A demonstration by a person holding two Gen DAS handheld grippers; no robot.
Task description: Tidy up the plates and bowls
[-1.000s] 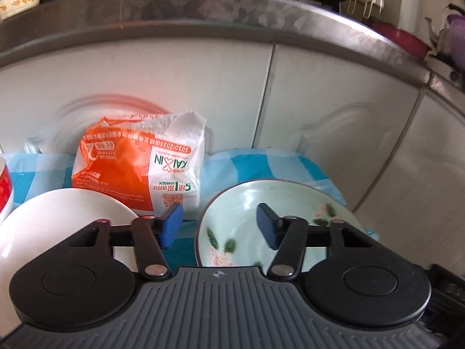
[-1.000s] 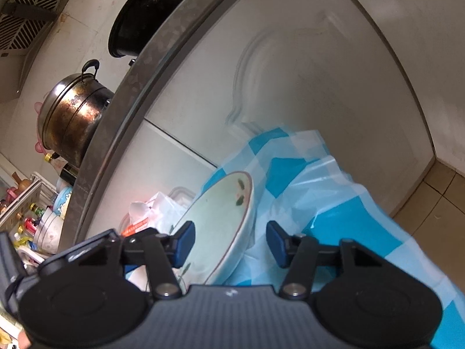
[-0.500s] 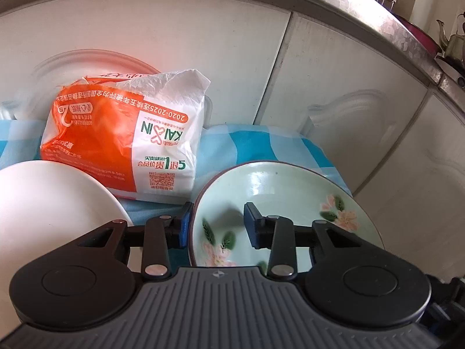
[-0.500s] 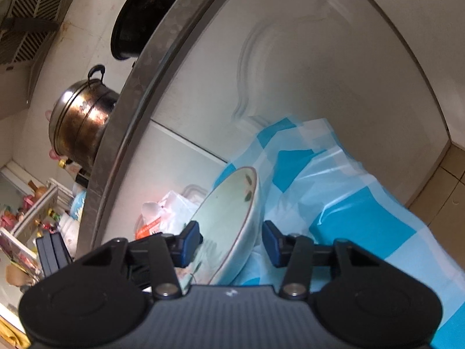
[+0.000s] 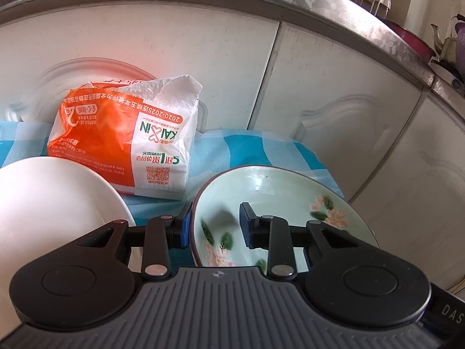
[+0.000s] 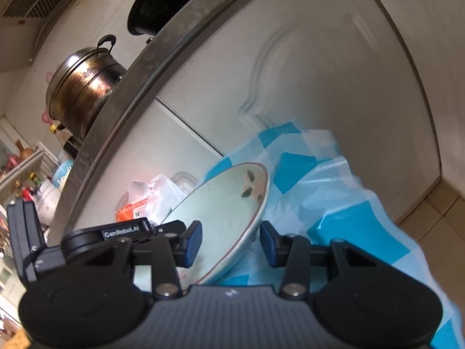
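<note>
The green bowl (image 5: 279,203) sits on the blue checked cloth (image 5: 232,148) beside the white plate (image 5: 43,203), its rim straddled by both the left gripper (image 5: 215,226) and right gripper (image 6: 231,241), whose jaws have just been closing but are not yet clenched, so a lift looks imminent.

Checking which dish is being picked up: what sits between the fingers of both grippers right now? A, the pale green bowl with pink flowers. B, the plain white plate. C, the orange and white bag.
A: the left gripper and the right gripper each straddle the rim of the green flowered bowl.
</note>
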